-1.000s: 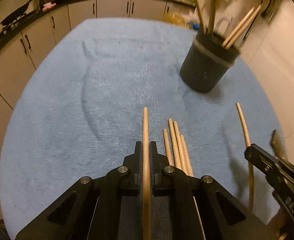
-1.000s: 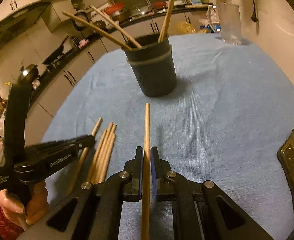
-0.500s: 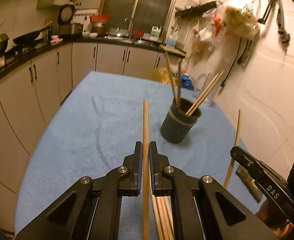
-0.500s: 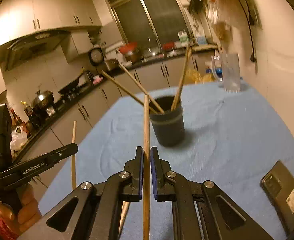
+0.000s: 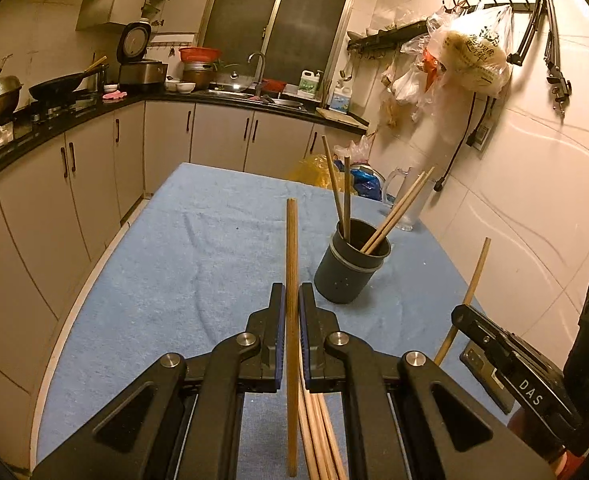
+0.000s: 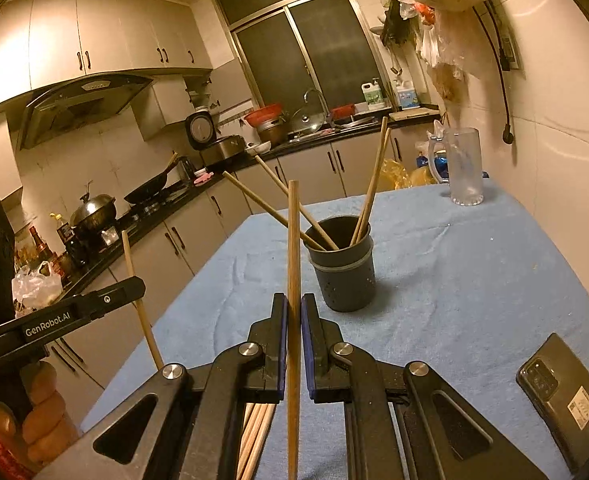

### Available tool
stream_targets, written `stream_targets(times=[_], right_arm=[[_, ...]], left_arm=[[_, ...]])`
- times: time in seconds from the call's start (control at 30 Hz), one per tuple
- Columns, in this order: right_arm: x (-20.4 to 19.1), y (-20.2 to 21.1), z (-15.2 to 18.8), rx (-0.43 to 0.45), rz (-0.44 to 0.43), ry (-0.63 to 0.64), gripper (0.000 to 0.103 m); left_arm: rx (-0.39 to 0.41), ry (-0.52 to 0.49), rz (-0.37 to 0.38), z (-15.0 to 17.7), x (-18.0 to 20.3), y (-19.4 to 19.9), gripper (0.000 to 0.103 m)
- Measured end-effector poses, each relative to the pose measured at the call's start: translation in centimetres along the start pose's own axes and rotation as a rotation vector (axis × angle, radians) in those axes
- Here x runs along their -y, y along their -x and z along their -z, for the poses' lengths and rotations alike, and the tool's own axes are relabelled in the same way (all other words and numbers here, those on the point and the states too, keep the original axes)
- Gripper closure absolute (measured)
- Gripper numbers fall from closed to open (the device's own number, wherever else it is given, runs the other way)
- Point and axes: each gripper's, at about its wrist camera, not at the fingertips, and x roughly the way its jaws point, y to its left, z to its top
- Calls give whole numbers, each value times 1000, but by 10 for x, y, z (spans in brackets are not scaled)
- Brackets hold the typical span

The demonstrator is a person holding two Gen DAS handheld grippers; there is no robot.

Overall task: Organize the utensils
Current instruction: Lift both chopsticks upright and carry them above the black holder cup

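My left gripper (image 5: 291,300) is shut on a wooden chopstick (image 5: 291,248) and holds it raised above the blue cloth. My right gripper (image 6: 293,308) is shut on another wooden chopstick (image 6: 293,240), also raised. A dark round utensil holder (image 5: 350,268) with several chopsticks in it stands on the cloth ahead; it also shows in the right wrist view (image 6: 344,268). Several loose chopsticks (image 5: 320,432) lie on the cloth under the left gripper and show under the right gripper (image 6: 256,432). The right gripper with its chopstick shows at the right of the left wrist view (image 5: 470,280).
A blue cloth (image 5: 182,264) covers the table. A phone (image 6: 566,396) lies at the near right edge. A glass mug (image 6: 462,168) stands at the far right corner by the wall. Kitchen cabinets (image 5: 54,184) run along the left.
Both grippers have lifted their chopsticks off the cloth and tilted up, so the views now look across the table at the kitchen. The holder now sits farther ahead.
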Motion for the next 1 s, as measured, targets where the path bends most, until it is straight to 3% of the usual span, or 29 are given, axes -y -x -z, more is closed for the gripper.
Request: stream_targets(times=[1.0], right_arm=[[12,14,-6,40,14,-47,95]], left_arm=[[20,-11,0,-7,9,3,97]])
